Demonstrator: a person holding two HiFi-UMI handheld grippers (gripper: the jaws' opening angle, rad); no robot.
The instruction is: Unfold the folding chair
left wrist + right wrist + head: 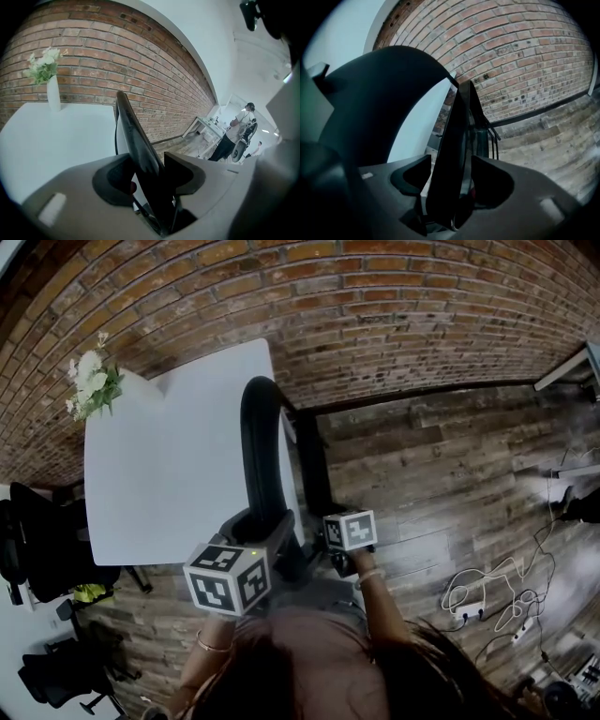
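The folded chair (262, 451) stands at centre frame beside the table (159, 484). The left gripper (149, 168) pinches 1 panel, steadying it. The right gripper (449, 180) straddles another, its 2 jaws spread, probably to pull it open.

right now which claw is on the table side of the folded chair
The left claw, beside the white table; the right claw is across the chair, over the floor.

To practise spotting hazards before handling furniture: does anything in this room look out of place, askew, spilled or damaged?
Nothing looks spilled or broken. The one untidy spot is the white cables and power strip sprawled loose across the wooden floor at the right, a likely trip risk. The folding chair stands upright.
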